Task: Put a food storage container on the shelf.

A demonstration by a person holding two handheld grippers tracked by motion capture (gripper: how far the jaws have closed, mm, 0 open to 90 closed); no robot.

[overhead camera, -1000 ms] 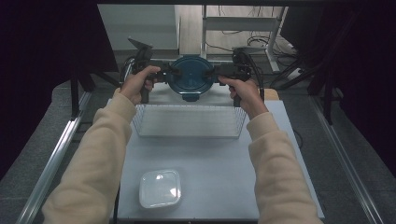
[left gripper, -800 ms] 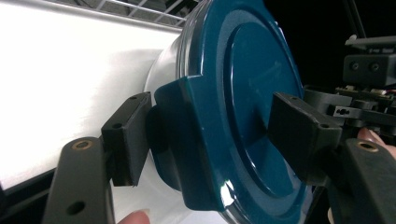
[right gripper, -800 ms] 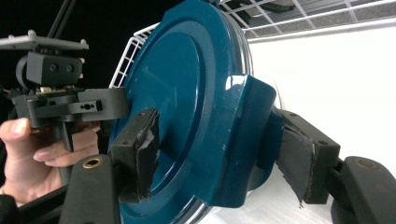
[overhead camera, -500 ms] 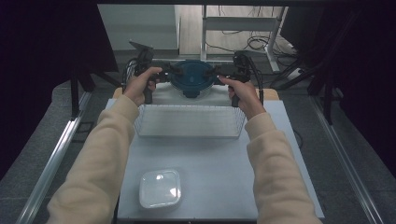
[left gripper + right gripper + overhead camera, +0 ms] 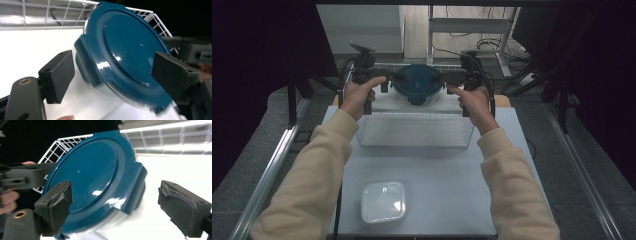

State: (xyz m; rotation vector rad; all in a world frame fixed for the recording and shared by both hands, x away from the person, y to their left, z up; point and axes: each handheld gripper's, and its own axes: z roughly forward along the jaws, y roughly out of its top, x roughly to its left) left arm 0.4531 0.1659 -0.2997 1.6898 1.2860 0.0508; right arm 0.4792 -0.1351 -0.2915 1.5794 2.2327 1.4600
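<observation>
My left gripper (image 5: 110, 77) and right gripper (image 5: 130, 207) had just spread, releasing the round teal-lidded container (image 5: 417, 82) in the white wire rack (image 5: 414, 131).

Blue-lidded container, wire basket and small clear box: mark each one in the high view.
Blue-lidded container (image 5: 417, 82), high view, middle of its blue lid.
Wire basket (image 5: 414, 131), high view, front wall of white wire.
Small clear box (image 5: 383, 201), high view, centre of its translucent lid.

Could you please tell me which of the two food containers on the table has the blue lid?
The round container at the far end, between the left tool and right tool. The square container near the person is all clear plastic.
</observation>
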